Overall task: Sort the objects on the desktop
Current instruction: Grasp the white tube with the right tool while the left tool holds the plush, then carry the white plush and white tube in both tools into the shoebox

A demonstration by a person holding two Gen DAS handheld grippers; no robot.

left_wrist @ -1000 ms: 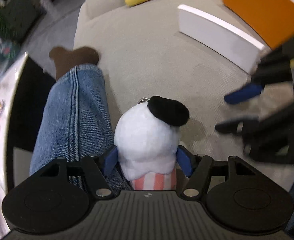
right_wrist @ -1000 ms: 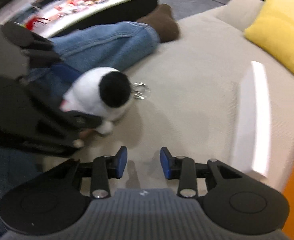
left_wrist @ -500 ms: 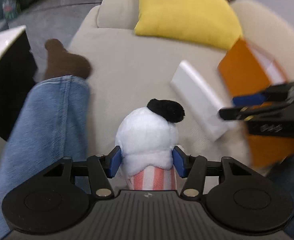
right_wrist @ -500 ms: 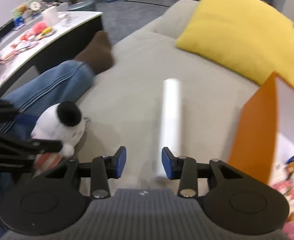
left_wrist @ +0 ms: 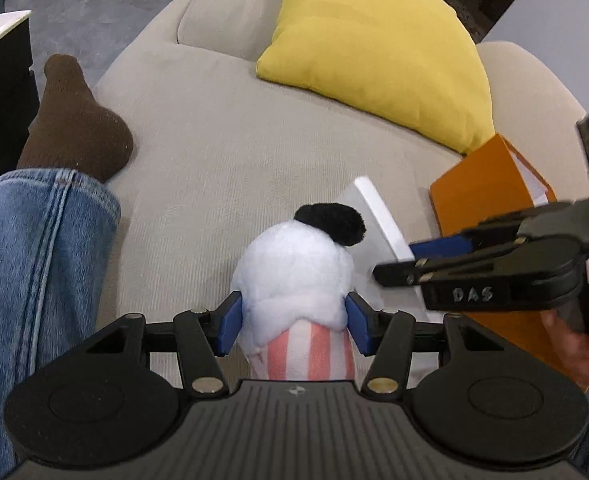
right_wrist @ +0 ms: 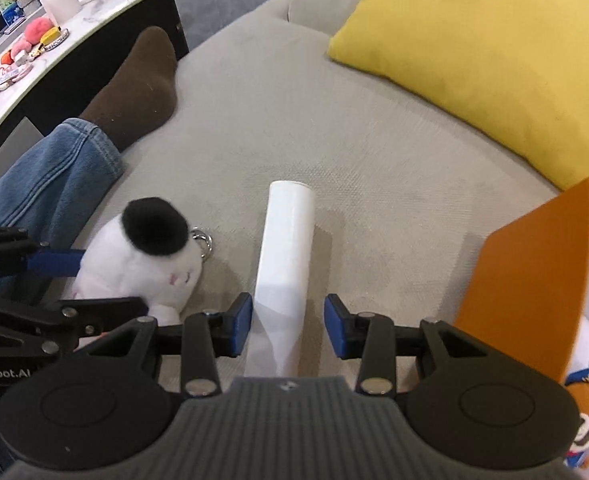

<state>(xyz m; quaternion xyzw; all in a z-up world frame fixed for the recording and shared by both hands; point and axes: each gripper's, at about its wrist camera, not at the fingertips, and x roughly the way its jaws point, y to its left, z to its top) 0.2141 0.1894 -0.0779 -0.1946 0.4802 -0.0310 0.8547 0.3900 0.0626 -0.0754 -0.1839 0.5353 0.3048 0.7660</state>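
Left wrist: the left gripper [left_wrist: 294,322] has its pads pressed on a white plush [left_wrist: 294,284], lifted off the sofa [left_wrist: 214,152]. Right wrist: the right gripper [right_wrist: 288,330] hangs half-spread, unclamped, above a white box [right_wrist: 286,248] lying on the sofa.

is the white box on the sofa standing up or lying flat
Lying flat. The white box rests lengthwise on the sofa cushion, between the right gripper's open fingers.

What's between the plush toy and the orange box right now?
The white box lies on the sofa between the plush toy and orange box, straddled by the right gripper; right wrist view.
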